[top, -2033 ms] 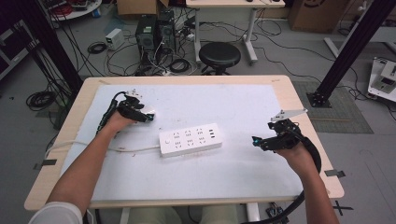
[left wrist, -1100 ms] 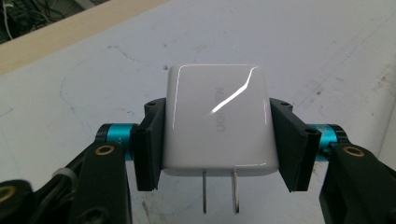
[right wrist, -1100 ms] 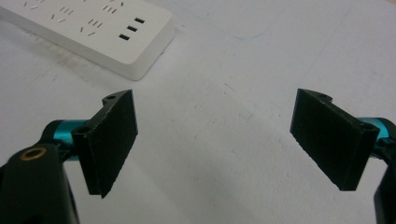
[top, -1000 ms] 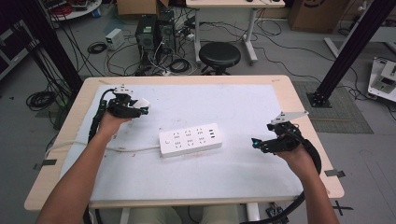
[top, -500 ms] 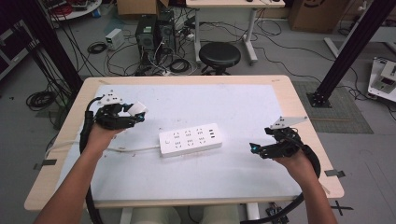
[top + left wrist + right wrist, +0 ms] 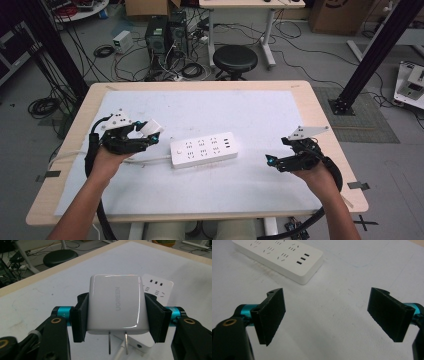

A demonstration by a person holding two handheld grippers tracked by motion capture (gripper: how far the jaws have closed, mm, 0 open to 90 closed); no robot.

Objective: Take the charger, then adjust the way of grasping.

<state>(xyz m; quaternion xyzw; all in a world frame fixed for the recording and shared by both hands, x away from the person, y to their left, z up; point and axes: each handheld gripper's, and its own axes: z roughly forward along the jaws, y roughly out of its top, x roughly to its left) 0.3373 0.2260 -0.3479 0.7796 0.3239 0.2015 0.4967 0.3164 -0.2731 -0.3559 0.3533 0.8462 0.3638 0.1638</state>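
**Charger held left of strip, prongs down**

On table (image 6: 300, 95), strip (image 6: 204, 149) lying mid-surface. Charger (image 6: 116, 306) pinched between left gripper (image 6: 150, 131) pads, just left of strip, raised. Could jam or scrape if prongs (image 6: 117, 342) miss slots; could shove strip, nothing bracing it. Left hand raised, pointing right. Right gripper (image 6: 332, 317) spread, empty, low at right, aimed toward strip.
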